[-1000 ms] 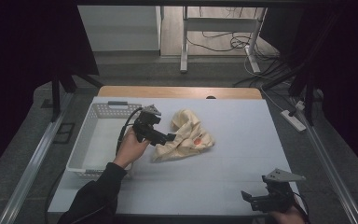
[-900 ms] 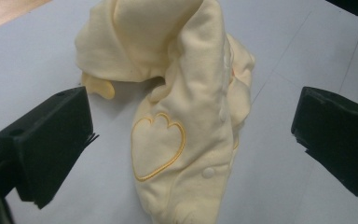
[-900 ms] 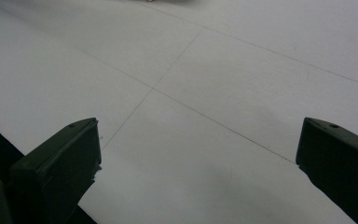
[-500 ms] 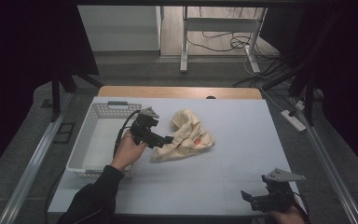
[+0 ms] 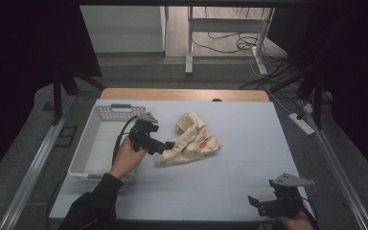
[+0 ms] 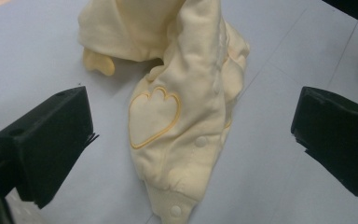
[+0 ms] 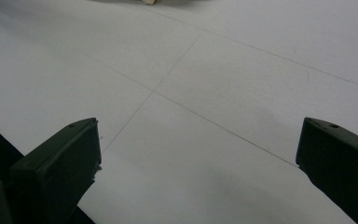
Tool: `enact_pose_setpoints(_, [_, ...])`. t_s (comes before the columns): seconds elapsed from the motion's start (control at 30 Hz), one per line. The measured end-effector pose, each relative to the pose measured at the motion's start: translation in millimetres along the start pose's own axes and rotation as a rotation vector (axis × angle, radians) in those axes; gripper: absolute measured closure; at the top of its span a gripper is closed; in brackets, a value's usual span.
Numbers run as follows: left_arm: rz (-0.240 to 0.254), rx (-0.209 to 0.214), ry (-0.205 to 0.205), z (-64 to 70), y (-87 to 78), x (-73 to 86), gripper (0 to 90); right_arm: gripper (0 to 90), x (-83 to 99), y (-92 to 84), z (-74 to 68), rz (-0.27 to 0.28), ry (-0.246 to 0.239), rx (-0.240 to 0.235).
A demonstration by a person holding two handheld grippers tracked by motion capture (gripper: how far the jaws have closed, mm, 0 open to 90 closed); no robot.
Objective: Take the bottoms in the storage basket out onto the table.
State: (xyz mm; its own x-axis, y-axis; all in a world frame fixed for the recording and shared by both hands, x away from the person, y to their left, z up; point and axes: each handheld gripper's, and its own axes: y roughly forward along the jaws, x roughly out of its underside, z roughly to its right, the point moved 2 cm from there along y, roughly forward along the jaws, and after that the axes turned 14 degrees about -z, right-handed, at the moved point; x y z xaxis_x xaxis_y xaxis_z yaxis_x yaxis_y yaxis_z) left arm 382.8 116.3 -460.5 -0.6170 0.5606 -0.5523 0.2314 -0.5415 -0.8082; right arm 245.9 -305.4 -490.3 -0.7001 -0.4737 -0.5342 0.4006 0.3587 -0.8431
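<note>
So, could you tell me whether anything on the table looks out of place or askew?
Only the cream baby garment: it lies crumpled and twisted on the table beside the white basket, snaps undone. The left gripper, open, points at it.

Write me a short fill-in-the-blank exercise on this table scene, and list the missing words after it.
1. The left gripper has its fingers ____ around the cuff of the yellow baby garment.
2. The white basket stands at the table's ____ side.
3. The outline stitched on the garment is shaped like a ____.
4. The right gripper points at bare table and holds ____.

Missing words: open; left; heart; nothing
</note>
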Motion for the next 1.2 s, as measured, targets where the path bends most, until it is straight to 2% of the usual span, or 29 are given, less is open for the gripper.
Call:
enact_pose_setpoints(0.57, [0.006, -0.019, -0.032, -2.3, -11.7, 19.3, 0.0, 0.3, 0.2, -0.4, 0.7, 0.003, 0.005, -0.002])
enact_pose_setpoints(0.73, [0.012, -0.006, -0.041, -1.9, -12.7, 24.3, 0.0, 0.3, 0.2, -0.4, 0.7, 0.004, 0.007, -0.003])
enact_pose_setpoints(0.93, [0.016, -0.012, -0.046, 0.5, -17.3, 28.7, 0.0, 0.3, 0.2, -0.5, 0.7, 0.005, 0.009, -0.003])
enact_pose_setpoints(1.03, [0.016, 0.0, -0.045, 2.4, -20.4, 31.8, 0.0, 0.3, 0.2, -0.6, 0.6, 0.005, 0.008, -0.003])
enact_pose_setpoints(1.2, [0.017, -0.018, -0.041, 6.1, -25.2, 37.6, 0.0, 0.3, 0.3, -0.6, 0.7, 0.005, 0.006, -0.002])
